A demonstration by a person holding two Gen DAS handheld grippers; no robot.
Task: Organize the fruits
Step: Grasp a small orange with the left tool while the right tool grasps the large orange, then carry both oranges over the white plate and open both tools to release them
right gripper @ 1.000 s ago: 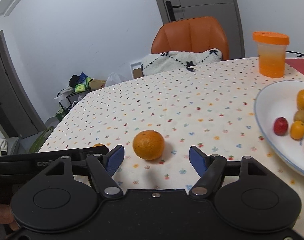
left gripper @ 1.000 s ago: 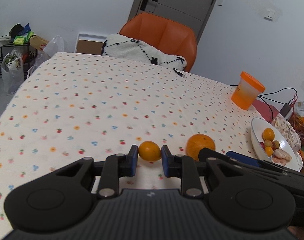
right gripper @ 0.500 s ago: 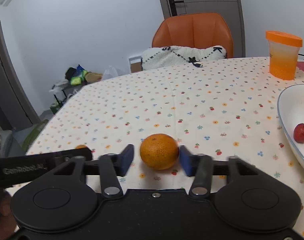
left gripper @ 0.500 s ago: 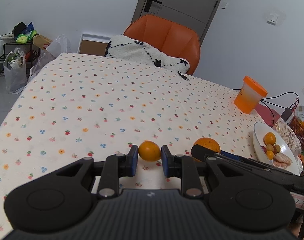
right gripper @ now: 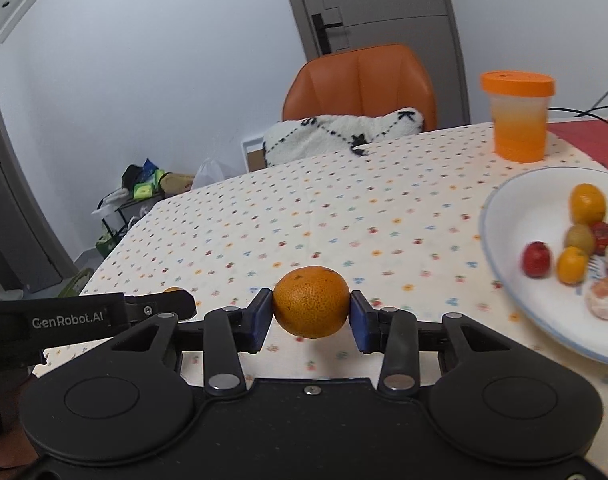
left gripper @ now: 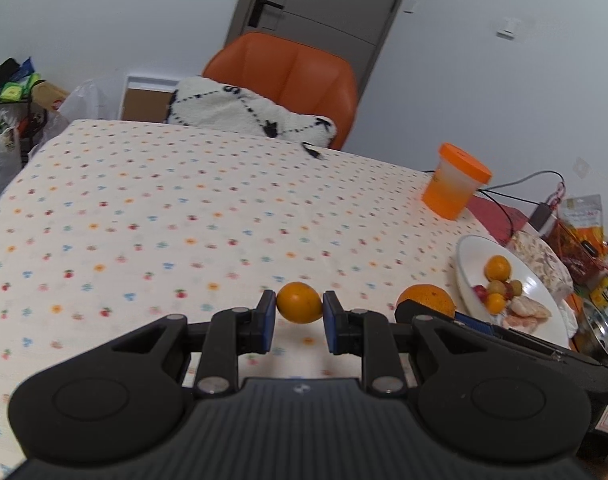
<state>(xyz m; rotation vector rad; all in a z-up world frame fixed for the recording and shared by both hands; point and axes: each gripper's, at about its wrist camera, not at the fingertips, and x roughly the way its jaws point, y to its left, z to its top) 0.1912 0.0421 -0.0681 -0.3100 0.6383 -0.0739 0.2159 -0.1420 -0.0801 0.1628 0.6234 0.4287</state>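
My left gripper is shut on a small orange fruit and holds it a little above the dotted tablecloth. My right gripper is shut on a larger orange, also lifted off the cloth; this orange shows in the left wrist view to the right of the small fruit. A white plate at the right holds several small fruits, among them a red one and peeled segments. The plate also shows in the left wrist view.
An orange-lidded cup stands at the far right of the table. An orange chair with a white cushion is behind the table. Cables and packets lie beyond the plate. Bags and a rack stand at the left.
My right gripper has closed on the large orange and lifted it. My left gripper keeps its hold on the small fruit and has risen slightly.
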